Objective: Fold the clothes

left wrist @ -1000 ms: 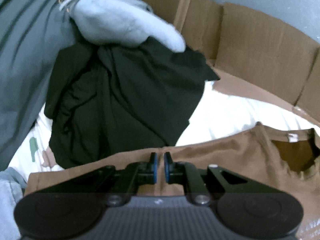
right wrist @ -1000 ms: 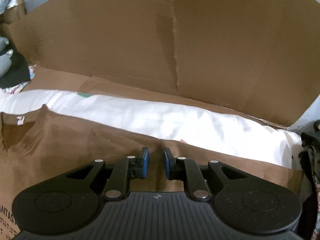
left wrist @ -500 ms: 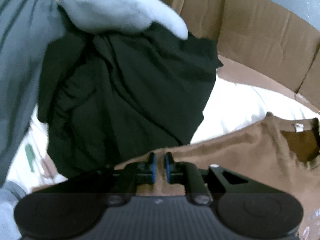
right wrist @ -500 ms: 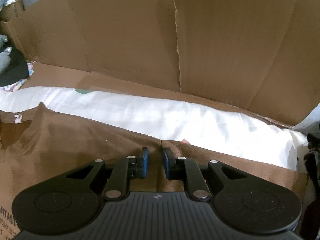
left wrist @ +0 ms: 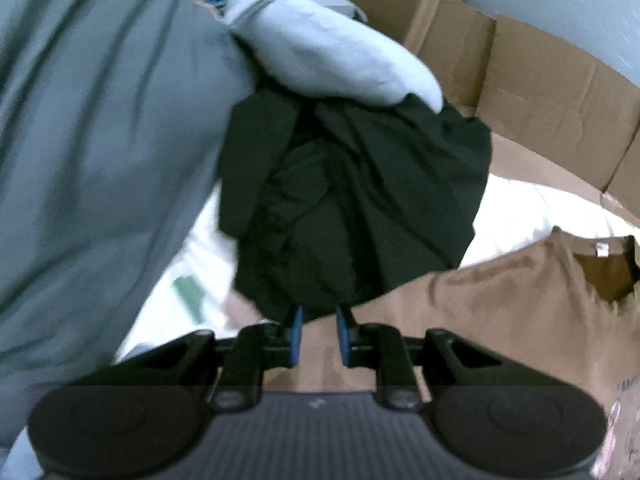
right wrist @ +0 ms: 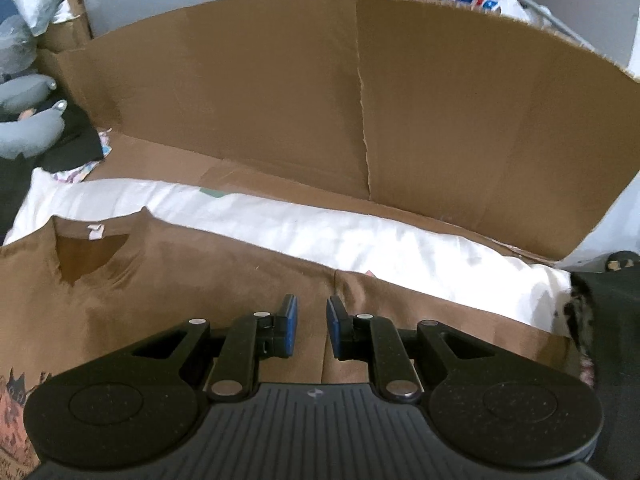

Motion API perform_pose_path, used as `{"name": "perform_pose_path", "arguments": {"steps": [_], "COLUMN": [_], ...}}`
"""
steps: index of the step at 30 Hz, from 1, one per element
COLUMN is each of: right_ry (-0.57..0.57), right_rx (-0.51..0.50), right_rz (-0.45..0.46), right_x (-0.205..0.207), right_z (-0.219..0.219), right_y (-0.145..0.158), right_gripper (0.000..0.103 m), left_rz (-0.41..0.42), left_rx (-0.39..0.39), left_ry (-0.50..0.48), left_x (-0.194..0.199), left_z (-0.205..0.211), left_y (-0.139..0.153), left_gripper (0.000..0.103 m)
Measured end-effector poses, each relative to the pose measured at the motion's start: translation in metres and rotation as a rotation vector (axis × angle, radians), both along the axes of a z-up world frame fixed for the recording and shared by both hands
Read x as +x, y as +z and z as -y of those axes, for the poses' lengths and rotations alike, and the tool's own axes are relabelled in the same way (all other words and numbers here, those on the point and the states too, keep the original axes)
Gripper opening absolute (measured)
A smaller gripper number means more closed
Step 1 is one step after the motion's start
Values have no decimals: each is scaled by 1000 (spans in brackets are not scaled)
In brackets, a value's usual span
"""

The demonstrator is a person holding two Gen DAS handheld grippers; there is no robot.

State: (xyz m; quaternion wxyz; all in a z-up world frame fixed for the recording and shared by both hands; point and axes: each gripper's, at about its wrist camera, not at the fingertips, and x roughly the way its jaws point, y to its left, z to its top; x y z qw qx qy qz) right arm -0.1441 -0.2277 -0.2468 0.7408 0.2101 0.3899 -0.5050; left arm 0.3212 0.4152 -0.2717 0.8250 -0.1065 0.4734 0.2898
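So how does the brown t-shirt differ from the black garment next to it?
The brown t-shirt lies spread out flat, its neckline and white tag showing; the black garment sits bunched in a wrinkled heap. The brown t-shirt lies under both grippers; the black garment sits beyond the left gripper, partly under a light blue plush. Both rest on the white sheet.

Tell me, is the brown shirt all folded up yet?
Not yet. Done: the brown shirt lies spread flat on the white sheet, neck opening showing. In hand: nothing; the left tool and right tool are both open above it. Left: every fold, plus the crumpled black garment waiting nearby.
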Motion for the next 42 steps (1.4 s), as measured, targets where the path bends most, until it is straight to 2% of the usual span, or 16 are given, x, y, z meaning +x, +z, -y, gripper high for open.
{"name": "perform_pose_path", "arguments": {"steps": [4, 6, 11, 16, 20, 24, 29, 32, 35, 37, 42], "right_ry": [16, 18, 65, 106, 72, 28, -27, -36, -50, -72, -67], "right_rx": [9, 21, 104, 110, 95, 95, 96, 99, 90, 105, 115], "right_rz": [-9, -18, -79, -130, -161, -154, -144, -133, -117, -94, -134], "right_x": [2, 4, 15, 26, 30, 28, 25, 26, 31, 32, 27], "right_z": [-14, -20, -39, -60, -78, -105, -139, -159, -180, -192, -217], "right_y": [6, 6, 3, 7, -1, -10, -21, -28, -36, -42, -56], "right_gripper": [23, 23, 23, 23, 24, 24, 24, 24, 23, 24, 24], "left_rz": [-7, -13, -33, -29, -5, 27, 9, -19, -57, -64, -90], "left_rx": [-17, -31, -60, -76, -83, -110, -133, -104, -88, -86, -83], "left_ry": [12, 9, -29, -61, -89, -123, -207, -257, -267, -273, -278], "left_x": [-24, -35, -53, -68, -77, -81, -80, -77, -77, -78, -77], "left_z": [5, 11, 27, 49, 68, 89, 117, 127, 126, 124, 126], "left_y": [3, 1, -12, -30, -37, -44, -56, -68, -81, -85, -82], "left_gripper": [21, 26, 32, 33, 33, 33, 33, 33, 25, 25, 26]}}
